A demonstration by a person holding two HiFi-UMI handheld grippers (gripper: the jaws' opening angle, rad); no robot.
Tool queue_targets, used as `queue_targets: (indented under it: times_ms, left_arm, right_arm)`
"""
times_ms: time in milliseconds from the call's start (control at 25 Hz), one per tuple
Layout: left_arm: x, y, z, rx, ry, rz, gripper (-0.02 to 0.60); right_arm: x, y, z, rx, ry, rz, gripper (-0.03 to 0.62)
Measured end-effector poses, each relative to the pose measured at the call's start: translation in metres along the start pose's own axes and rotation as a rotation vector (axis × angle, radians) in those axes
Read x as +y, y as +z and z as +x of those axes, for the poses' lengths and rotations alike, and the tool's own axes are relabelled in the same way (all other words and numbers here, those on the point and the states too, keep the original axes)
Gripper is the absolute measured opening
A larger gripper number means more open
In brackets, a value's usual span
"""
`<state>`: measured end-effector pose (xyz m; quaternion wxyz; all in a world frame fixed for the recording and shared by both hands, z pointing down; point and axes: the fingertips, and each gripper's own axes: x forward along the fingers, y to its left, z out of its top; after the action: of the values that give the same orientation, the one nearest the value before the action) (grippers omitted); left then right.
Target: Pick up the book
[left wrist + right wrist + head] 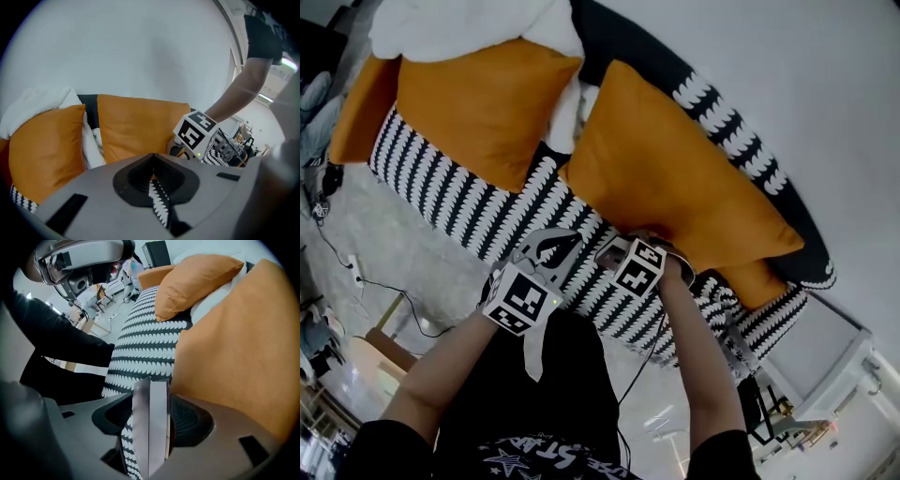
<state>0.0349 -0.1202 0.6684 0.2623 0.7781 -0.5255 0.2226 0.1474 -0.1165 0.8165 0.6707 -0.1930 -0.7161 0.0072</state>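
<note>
Sofa [450, 202]: black-and-white scallop-patterned cover with a curved dark back, set against a plain white wall [140, 47]. On its seat, leaning against the back: one large orange cushion [675, 178] at the right of the head view and a second orange cushion [478, 103] at the left, with a heap of white bedding [469, 23] behind and between the two. Grey floor [394, 248] in front of the sofa, with a thin black cable [406, 297] trailing across it.
</note>
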Motion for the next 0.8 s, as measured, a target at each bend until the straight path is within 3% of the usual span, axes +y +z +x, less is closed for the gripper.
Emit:
queue_targets:
  times_ms: [320,480,800]
  left_arm:
    - [0.028,-0.007,0.002,0.018,-0.017,-0.037,0.008]
    - [0.027,-0.01,0.006,0.016,-0.014,-0.027,0.008]
    - [0.037,-0.013,-0.007,0.009,-0.007,-0.025,0.008]
  right_arm:
    - [-0.006,0.016,0.021,0.081,0.047,-0.01,0.252]
    - [-0.004,0.008,0.039,0.123,0.006,-0.056,0.25]
    - [0.011,0.011,0.041,0.155,0.033,-0.058,0.193]
